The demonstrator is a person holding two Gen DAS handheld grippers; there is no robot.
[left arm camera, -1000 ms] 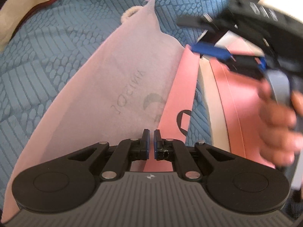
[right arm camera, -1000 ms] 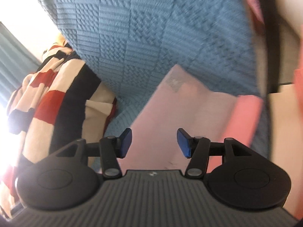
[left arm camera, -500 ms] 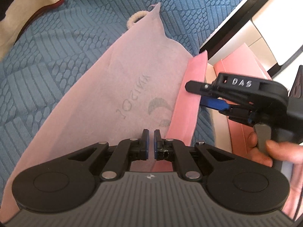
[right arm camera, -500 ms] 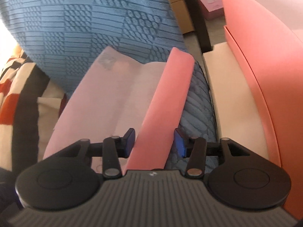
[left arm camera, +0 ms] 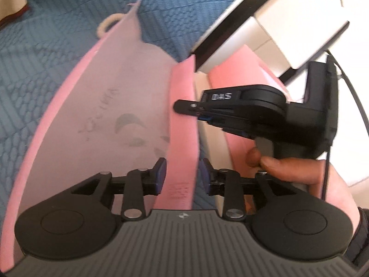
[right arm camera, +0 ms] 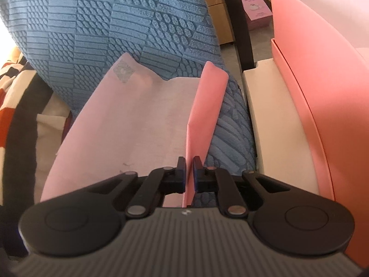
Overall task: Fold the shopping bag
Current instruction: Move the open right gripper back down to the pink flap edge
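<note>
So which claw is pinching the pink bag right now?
The right claw: its blue pads have just been closing and now squeeze the shopping bag's raised pink side fold. The left claw has just been opening and stands apart.

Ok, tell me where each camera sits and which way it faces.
Left wrist: sits on the left gripper, looking forward and down along its fingers at the bag on the blue cover; its jaws, just opened, straddle the pink flap without pressing it. The right gripper and a hand show too.
Right wrist: sits on the right gripper, looking down the flap, on which its jaws have just closed.
Shared: bag, flap, cover, pink box.
</note>
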